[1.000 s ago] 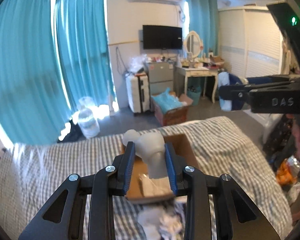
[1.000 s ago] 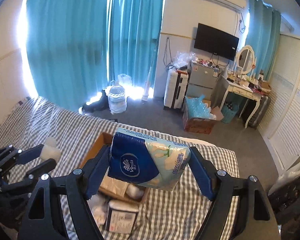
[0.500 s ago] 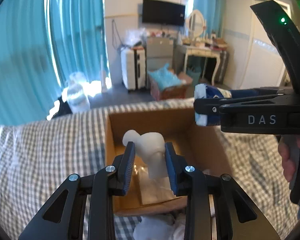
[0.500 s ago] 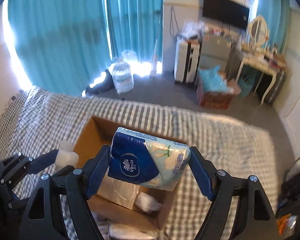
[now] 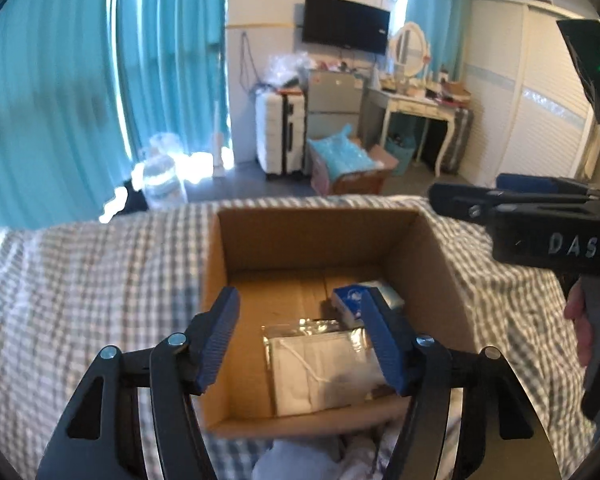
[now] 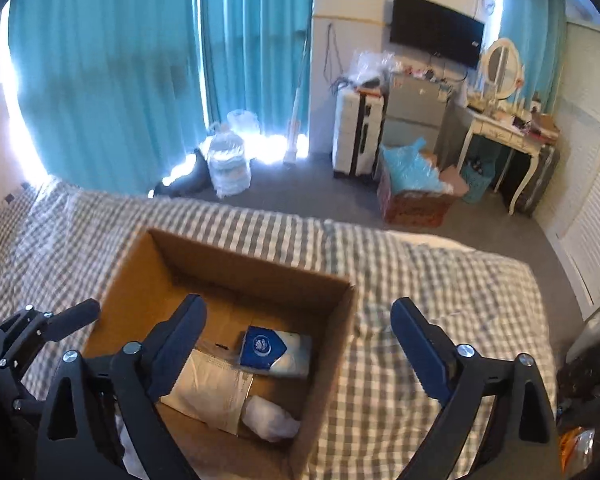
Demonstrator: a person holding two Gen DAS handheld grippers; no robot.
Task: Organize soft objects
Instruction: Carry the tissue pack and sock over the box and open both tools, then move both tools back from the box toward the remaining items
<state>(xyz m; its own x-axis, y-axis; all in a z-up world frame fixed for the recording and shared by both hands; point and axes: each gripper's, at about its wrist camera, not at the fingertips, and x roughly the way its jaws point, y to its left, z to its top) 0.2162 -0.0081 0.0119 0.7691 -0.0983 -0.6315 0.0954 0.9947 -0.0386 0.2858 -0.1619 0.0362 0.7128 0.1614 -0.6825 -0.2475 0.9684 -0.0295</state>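
An open cardboard box (image 5: 312,236) (image 6: 260,268) stands on the checked bedspread. Inside lie a blue tissue pack (image 5: 350,300) (image 6: 274,352), a clear bag of white cloth (image 5: 324,364) (image 6: 212,394) and a small white soft thing (image 6: 270,424) at the near right corner. My left gripper (image 5: 302,338) is open and empty above the box's near side. My right gripper (image 6: 298,348) is open and empty above the box's right wall. The right gripper's body (image 5: 548,236) shows at the right of the left wrist view; the left gripper's body (image 6: 32,328) shows at the left of the right wrist view.
White crumpled cloth (image 5: 320,456) lies on the bed just in front of the box. Beyond the bed are teal curtains (image 6: 112,72), a water jug (image 6: 228,160), a white suitcase (image 6: 358,136), a floor box with a blue bag (image 6: 412,188) and a dressing table (image 6: 504,136).
Both grippers have opened. The tissue pack left my right gripper and now lies in the box. The white soft thing is gone from my left gripper.
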